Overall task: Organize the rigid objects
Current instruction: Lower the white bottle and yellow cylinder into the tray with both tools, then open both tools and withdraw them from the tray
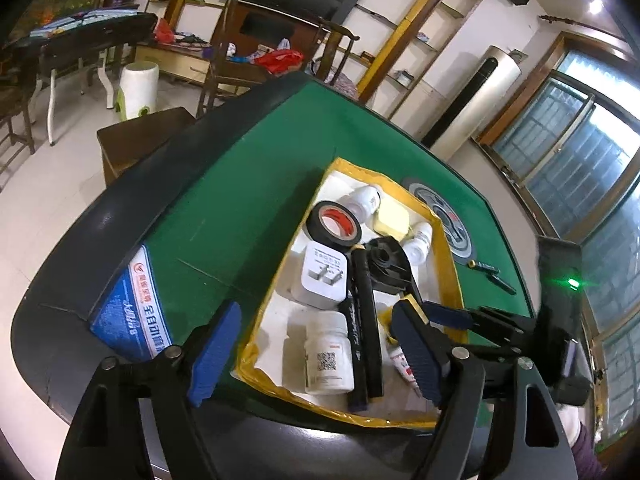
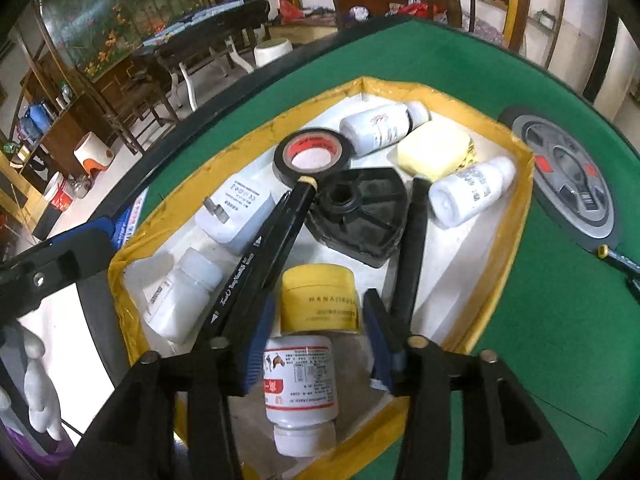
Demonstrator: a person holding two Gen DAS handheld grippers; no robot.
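While open, right gripper over bottle

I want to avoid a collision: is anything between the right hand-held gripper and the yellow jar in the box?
Nothing visible. The right hand-held gripper is open over the box, with the yellow jar just ahead between its fingers.

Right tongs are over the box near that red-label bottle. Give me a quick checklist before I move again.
1. Right tongs open: ok, pads apart.
2. Red-label bottle between the pads: ok; contact cannot tell.
3. Yellow jar clear of the bottle: not ok, right behind it.
4. Black marker clear of the right tongs: not ok, it runs beside the left pad.
5. Left tongs open and empty: ok, above the box.
6. Items still on the green table: not ok, a small dark tool lies beside the box.
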